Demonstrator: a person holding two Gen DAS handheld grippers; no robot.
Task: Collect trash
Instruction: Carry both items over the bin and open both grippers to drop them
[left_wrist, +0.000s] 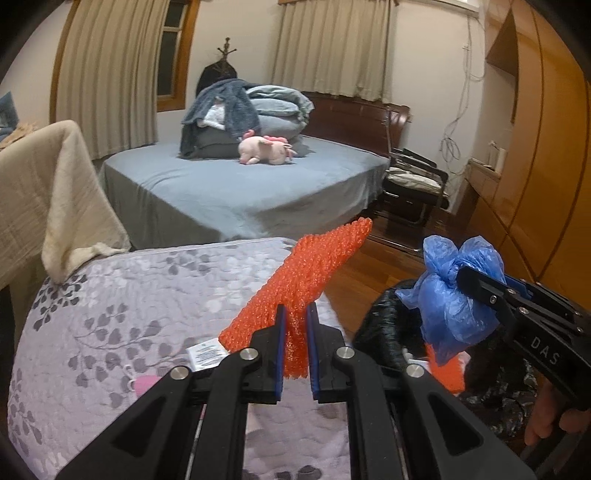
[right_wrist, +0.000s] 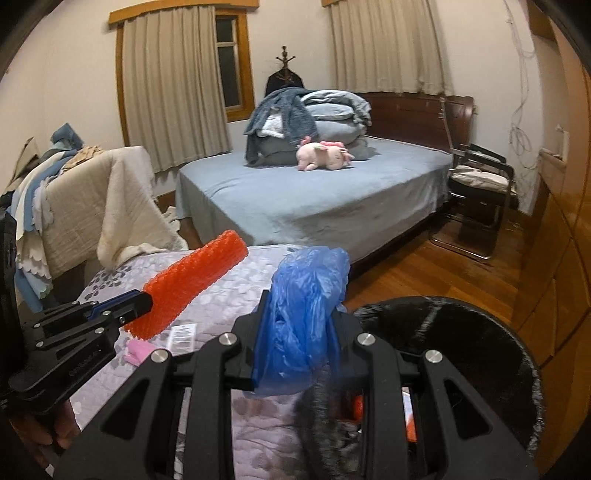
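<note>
— Both claws loaded? The left gripper (left_wrist: 295, 332) pinches the orange bubble wrap (left_wrist: 306, 273) near its lower end, above the floral mattress (left_wrist: 110, 314).

— Yes; the right gripper (right_wrist: 295, 321) clamps a crumpled blue plastic bag (right_wrist: 303, 310), hanging at the black trash bag (right_wrist: 461, 350) rim. Both look featherlight, soft and crushable, so any fold probably gives purchase.

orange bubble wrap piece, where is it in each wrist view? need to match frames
Left wrist: orange bubble wrap centre frame, clamped in the left gripper, rising up-right.
Right wrist: lower left, slanting out of the left gripper, over the floral quilt.
Shared landmark: pink plush toy on the blue bed.
</note>
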